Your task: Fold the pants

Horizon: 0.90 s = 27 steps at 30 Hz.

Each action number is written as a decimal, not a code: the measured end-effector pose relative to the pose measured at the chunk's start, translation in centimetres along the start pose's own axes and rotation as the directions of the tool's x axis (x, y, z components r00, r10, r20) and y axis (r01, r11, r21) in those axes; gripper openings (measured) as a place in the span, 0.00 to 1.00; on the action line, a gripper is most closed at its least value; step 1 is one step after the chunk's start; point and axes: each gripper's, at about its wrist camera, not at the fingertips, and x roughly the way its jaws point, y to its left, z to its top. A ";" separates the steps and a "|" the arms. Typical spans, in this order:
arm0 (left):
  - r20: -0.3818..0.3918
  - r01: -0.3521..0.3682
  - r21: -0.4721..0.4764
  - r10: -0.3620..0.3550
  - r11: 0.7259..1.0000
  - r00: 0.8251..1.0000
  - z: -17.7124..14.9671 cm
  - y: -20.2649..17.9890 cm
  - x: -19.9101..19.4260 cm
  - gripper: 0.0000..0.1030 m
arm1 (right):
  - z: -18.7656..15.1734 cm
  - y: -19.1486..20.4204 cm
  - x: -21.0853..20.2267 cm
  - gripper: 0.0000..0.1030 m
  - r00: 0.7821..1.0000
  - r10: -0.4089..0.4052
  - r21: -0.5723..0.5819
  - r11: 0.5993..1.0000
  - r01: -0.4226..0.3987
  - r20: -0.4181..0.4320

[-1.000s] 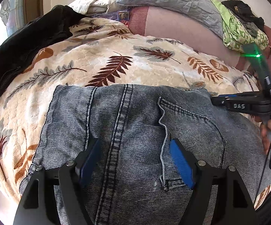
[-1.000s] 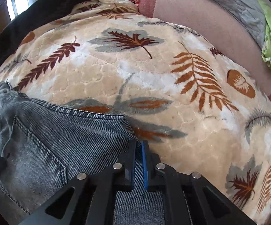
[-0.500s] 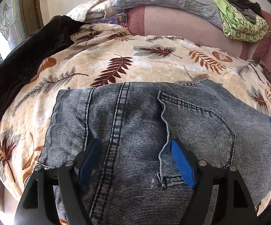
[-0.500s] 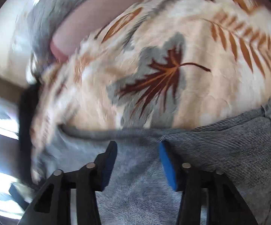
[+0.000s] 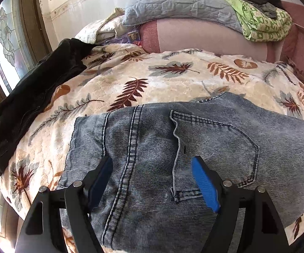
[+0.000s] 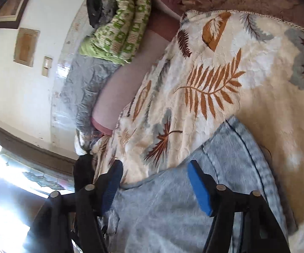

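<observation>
Grey-blue denim pants (image 5: pixel 152 143) lie spread on a cream blanket with a leaf print (image 5: pixel 173 84), seat side up with a back pocket (image 5: pixel 215 143) showing. My left gripper (image 5: pixel 152 168) hovers just over the seat, open, its blue pads astride the centre seam and nothing pinched. In the right wrist view, which is rolled and blurred, my right gripper (image 6: pixel 154 175) hangs over a paler stretch of the pants (image 6: pixel 194 200) at their edge. Its jaws are opening, with only loose cloth beneath them and no grip.
A black garment (image 5: pixel 29 97) lies along the blanket's left edge by a window. A grey pillow (image 5: pixel 179 2) and a green patterned bundle (image 5: pixel 265 23) sit on the pink mattress (image 5: pixel 204 35) at the back. The blanket's braided edge (image 6: pixel 257 14) runs on the right.
My right gripper let go of the pants' edge, swung out of the left wrist view, rolled over and spread its jaws. The left gripper drew back a little and stayed open.
</observation>
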 end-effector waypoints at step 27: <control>-0.085 0.494 0.071 -0.488 0.867 0.869 1.7 -15.2 -4.8 0.76 | -4.9 -10.6 -6.9 0.76 0.995 -0.082 0.295 0.953 0.063 0.050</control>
